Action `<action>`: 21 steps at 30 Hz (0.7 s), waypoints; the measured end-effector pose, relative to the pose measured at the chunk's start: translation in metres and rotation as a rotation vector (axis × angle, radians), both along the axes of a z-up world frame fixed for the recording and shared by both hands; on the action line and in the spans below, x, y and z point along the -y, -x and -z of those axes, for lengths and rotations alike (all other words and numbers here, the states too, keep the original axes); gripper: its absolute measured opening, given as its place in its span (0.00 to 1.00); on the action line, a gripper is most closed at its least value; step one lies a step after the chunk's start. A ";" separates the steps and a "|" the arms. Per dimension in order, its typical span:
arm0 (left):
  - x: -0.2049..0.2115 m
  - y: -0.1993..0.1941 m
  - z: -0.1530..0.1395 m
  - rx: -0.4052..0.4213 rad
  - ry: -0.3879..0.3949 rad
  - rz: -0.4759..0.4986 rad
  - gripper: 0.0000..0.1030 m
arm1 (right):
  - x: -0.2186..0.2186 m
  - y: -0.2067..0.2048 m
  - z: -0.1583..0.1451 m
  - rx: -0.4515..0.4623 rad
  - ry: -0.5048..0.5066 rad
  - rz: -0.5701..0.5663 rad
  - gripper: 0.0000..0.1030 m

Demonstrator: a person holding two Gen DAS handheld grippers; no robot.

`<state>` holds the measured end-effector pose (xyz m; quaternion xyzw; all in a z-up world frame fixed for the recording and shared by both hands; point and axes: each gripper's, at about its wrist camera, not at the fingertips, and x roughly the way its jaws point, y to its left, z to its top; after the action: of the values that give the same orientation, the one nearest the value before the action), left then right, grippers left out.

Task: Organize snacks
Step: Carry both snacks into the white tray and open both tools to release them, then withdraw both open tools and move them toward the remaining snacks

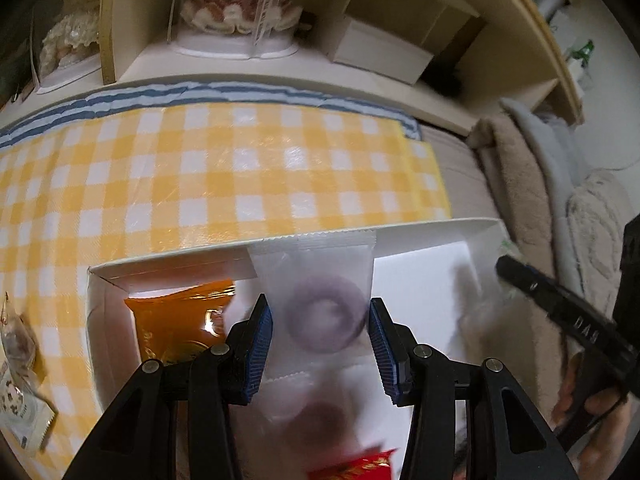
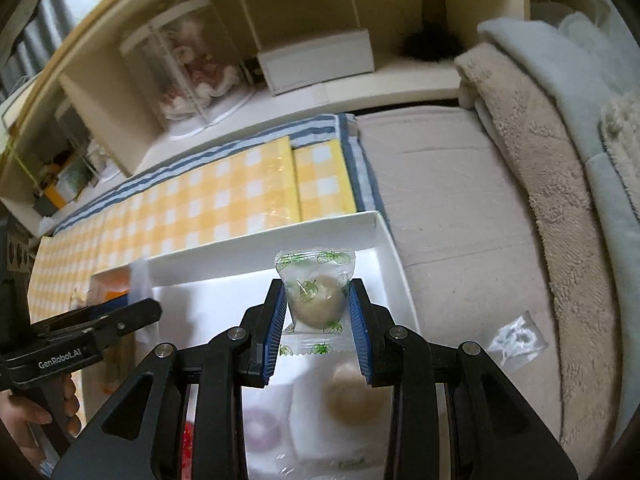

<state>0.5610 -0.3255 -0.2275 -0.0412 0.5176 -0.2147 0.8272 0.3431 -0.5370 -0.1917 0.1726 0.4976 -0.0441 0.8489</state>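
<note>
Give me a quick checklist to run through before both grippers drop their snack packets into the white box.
1. Left gripper grips the purple ring snack packet between its pads: ok.
2. Right gripper grips the strawberry-print packet: ok.
3. Both packets are over the white box: ok.
4. Bare box floor under the right packet: ok, white bottom shows beyond it.
5. Room beside the orange packet for the left packet: ok, it lies to the left.
6. The two grippers are apart: ok, a gap shows in both views.
7. Packets clear of those already in the box: cannot tell, blurred.
</note>
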 end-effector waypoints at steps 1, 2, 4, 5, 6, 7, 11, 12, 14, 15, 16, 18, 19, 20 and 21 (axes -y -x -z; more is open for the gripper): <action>0.000 -0.003 0.004 -0.003 -0.007 -0.004 0.44 | 0.003 -0.003 0.003 -0.005 0.000 0.004 0.31; 0.003 -0.001 0.004 -0.004 -0.011 -0.008 0.45 | 0.005 -0.004 0.004 -0.008 0.001 0.004 0.31; 0.003 0.004 0.008 -0.004 -0.008 -0.012 0.47 | 0.008 -0.007 0.006 -0.010 0.004 0.010 0.33; 0.004 0.006 0.008 -0.004 -0.009 -0.012 0.48 | 0.010 -0.007 0.006 -0.008 0.002 0.015 0.34; 0.006 0.007 0.007 0.000 -0.015 -0.007 0.48 | 0.011 -0.007 0.005 -0.007 -0.003 0.019 0.36; 0.002 0.012 0.005 0.005 -0.023 -0.002 0.48 | 0.014 -0.006 0.005 -0.009 -0.026 0.018 0.42; 0.002 0.024 -0.003 0.011 -0.052 0.015 0.48 | 0.014 0.002 -0.003 0.013 -0.037 0.006 0.63; 0.002 0.027 -0.003 0.002 -0.056 0.017 0.48 | 0.013 0.004 -0.004 0.011 -0.031 0.004 0.64; -0.001 0.031 -0.005 -0.012 -0.058 0.015 0.48 | 0.012 0.010 -0.009 0.014 -0.033 -0.002 0.66; -0.001 0.033 -0.005 -0.012 -0.062 0.011 0.48 | 0.011 0.012 -0.011 0.016 -0.035 -0.001 0.68; -0.001 0.035 -0.008 -0.005 -0.065 0.010 0.49 | 0.011 0.016 -0.014 0.018 -0.037 0.001 0.69; -0.004 0.039 -0.015 0.014 -0.061 0.004 0.60 | 0.009 0.019 -0.017 0.019 -0.040 0.000 0.71; -0.004 0.041 -0.019 0.022 -0.057 0.003 0.62 | 0.008 0.023 -0.019 0.019 -0.041 -0.004 0.71; -0.006 0.044 -0.022 0.026 -0.056 0.003 0.65 | 0.006 0.026 -0.021 0.020 -0.040 -0.010 0.73; -0.006 0.046 -0.026 0.030 -0.057 0.003 0.67 | 0.005 0.028 -0.023 0.020 -0.037 -0.014 0.75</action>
<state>0.5148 -0.3190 -0.2013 -0.0133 0.5110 -0.2018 0.8354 0.3146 -0.5422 -0.1688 0.1850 0.4911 -0.0272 0.8508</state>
